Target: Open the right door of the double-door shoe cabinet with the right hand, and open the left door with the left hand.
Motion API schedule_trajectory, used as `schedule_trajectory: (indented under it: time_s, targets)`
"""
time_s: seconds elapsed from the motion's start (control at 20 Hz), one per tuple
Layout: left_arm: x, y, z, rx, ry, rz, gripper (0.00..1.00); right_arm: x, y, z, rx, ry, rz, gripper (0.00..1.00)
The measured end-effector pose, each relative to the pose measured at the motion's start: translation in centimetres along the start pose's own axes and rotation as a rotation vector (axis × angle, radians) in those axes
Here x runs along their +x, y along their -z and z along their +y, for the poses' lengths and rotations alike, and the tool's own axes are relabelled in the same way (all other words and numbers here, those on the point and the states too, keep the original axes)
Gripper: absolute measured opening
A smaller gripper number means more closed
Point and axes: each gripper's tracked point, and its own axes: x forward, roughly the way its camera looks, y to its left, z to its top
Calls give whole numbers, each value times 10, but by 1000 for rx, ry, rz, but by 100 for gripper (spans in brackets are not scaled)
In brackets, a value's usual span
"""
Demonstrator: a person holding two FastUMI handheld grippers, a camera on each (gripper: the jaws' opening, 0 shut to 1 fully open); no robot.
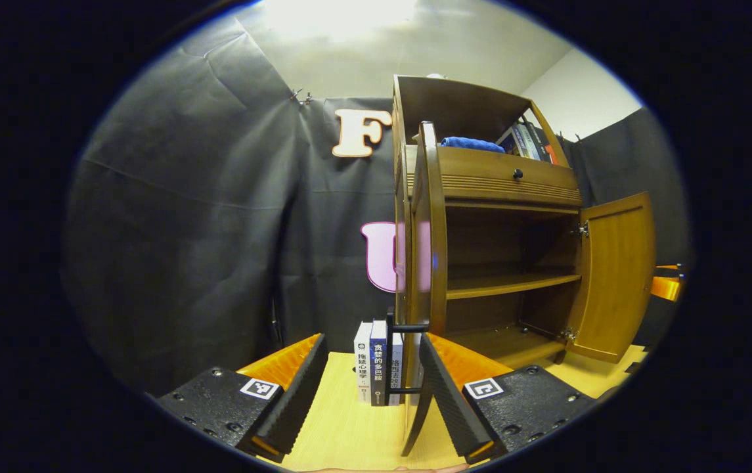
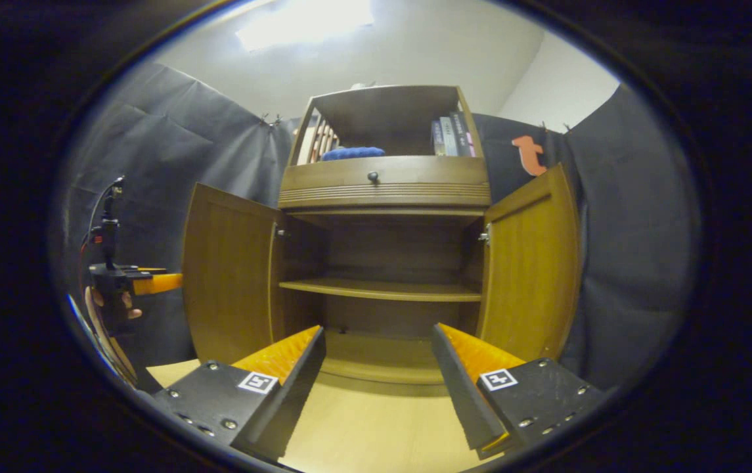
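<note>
The wooden shoe cabinet [image 2: 385,184] stands on a pale table with both doors swung open. In the right gripper view the left door [image 2: 231,282] and right door [image 2: 533,263] flank bare shelves. My right gripper [image 2: 379,387] is open in front of the cabinet's bottom shelf, holding nothing. In the left gripper view the left door [image 1: 429,263] is seen edge-on, and its lower edge runs down between my fingers, close to the right one. My left gripper [image 1: 372,394] is open. The right door [image 1: 615,276] stands wide open beyond it.
Several upright books [image 1: 376,361] in a black bookend stand on the table [image 1: 343,427] left of the cabinet. A blue cloth [image 2: 353,153] and more books [image 2: 451,135] lie in the top shelf. The left gripper [image 2: 152,282] and a hand [image 2: 96,309] sit outside the left door.
</note>
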Motion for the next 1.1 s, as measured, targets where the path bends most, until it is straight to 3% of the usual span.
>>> schedule_trajectory:
  time_s: [0.15,0.25,0.4,0.55,0.7,0.8,0.85,0.95,1.0,1.1]
  targets:
    - [-8,-6,-43,-27,88,-3,86,-7,-9,13,34,3,-10,94]
    - [-8,-4,-74,-4,132,12,98,-6,-8,22,59,-15,-2,96]
    - [-5,-7,-113,45,168,-9,98,-3,-8,20,54,-1,4,94]
    - [10,-3,-148,53,208,-20,99,7,-7,-3,80,90,-5,96]
    - [37,9,-154,69,134,-16,99,11,-4,-20,122,146,-17,94]
    - [57,21,-163,73,124,-5,99,16,-3,-38,143,191,-39,94]
    - [66,29,-169,61,133,6,99,19,-3,-46,144,216,-51,99]
    - [83,36,-179,34,152,10,97,28,-4,-57,127,252,-67,93]
    - [92,40,-186,26,166,15,100,34,-2,-60,111,264,-70,96]
    - [103,51,-203,30,223,20,97,48,1,-61,85,271,-75,93]
